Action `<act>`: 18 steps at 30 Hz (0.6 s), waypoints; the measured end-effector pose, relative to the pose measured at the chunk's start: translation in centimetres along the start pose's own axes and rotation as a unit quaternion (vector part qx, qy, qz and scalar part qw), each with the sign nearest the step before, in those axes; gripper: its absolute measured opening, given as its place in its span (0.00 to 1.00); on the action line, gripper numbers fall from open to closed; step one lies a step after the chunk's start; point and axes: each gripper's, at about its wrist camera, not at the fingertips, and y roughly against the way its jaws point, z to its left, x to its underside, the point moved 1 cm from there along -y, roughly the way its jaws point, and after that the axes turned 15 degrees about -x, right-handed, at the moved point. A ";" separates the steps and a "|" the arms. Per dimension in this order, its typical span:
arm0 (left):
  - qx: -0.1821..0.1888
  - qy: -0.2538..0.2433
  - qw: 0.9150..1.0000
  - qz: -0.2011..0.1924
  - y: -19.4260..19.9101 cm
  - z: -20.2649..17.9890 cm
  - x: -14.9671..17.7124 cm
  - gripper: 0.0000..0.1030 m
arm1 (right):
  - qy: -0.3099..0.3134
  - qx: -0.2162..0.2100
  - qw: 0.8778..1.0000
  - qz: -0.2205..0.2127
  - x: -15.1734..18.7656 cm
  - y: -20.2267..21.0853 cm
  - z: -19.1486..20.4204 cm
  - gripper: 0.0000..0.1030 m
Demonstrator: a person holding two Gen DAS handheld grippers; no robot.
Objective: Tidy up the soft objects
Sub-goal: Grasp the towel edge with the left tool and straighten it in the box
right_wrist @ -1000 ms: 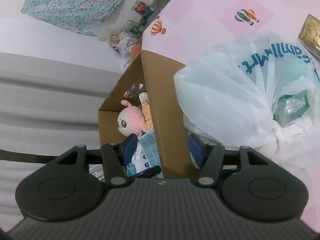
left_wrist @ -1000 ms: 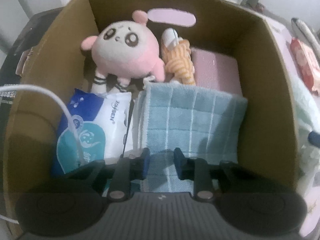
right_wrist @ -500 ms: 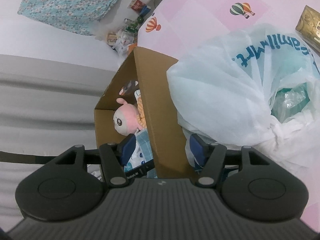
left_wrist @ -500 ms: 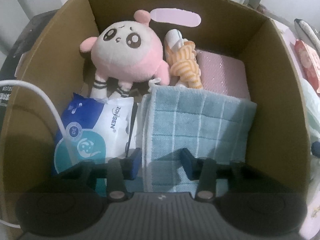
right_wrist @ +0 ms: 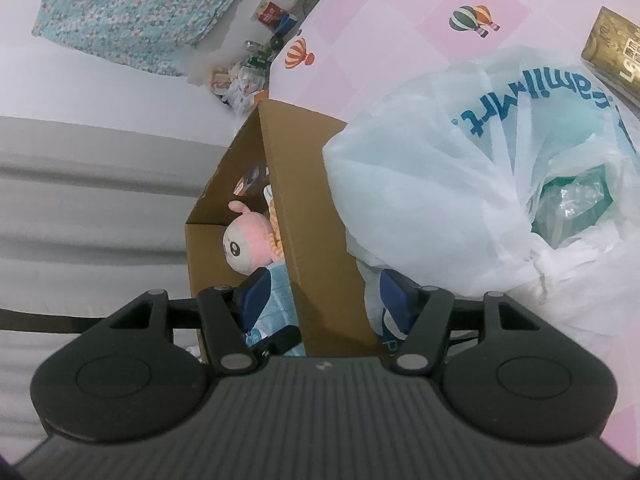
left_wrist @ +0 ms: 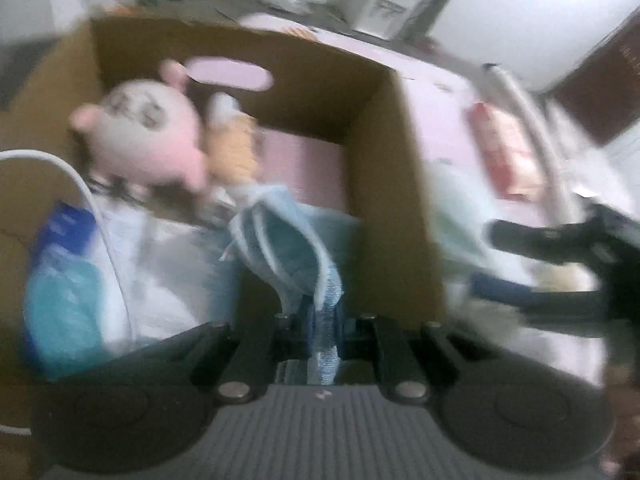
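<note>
The left wrist view is blurred by motion. My left gripper (left_wrist: 323,320) is shut on the blue checked towel (left_wrist: 288,248) and lifts its near edge inside the cardboard box (left_wrist: 384,184). In the box lie a pink plush doll (left_wrist: 148,136), an orange striped plush (left_wrist: 236,148), a pink block (left_wrist: 304,168) and a blue-white wipes pack (left_wrist: 80,272). My right gripper (right_wrist: 324,296) is open, its fingers on either side of the box's right wall (right_wrist: 312,216). The doll (right_wrist: 246,242) and towel (right_wrist: 276,300) show there too.
A white plastic shopping bag (right_wrist: 460,200) bulges against the box on the pink sheet (right_wrist: 400,8). A gold box (right_wrist: 612,52) lies at the far right. A red-pink packet (left_wrist: 504,152) lies right of the box. A white cable (left_wrist: 92,208) crosses the left view.
My left gripper has closed on the towel's near edge and pulled it up and back, bunching it. The left camera has swung right. The right gripper has barely moved.
</note>
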 end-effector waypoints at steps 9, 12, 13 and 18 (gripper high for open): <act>0.030 0.031 0.995 0.088 -5.6 1.0 0.3 0.11 | -0.006 0.000 1.000 -0.001 -0.1 0.2 -0.4 0.60; 0.029 0.031 0.994 0.096 -6.5 0.7 -0.1 0.12 | -0.006 0.002 1.000 -0.001 -0.1 0.3 -0.6 0.61; 0.026 0.029 0.994 0.099 -6.7 0.5 -0.1 0.13 | -0.006 0.002 1.000 -0.001 -0.1 0.4 -0.7 0.61; 0.029 0.038 0.994 0.095 -6.9 -0.5 -0.4 0.22 | -0.009 0.001 1.000 -0.002 -0.2 0.5 -0.9 0.61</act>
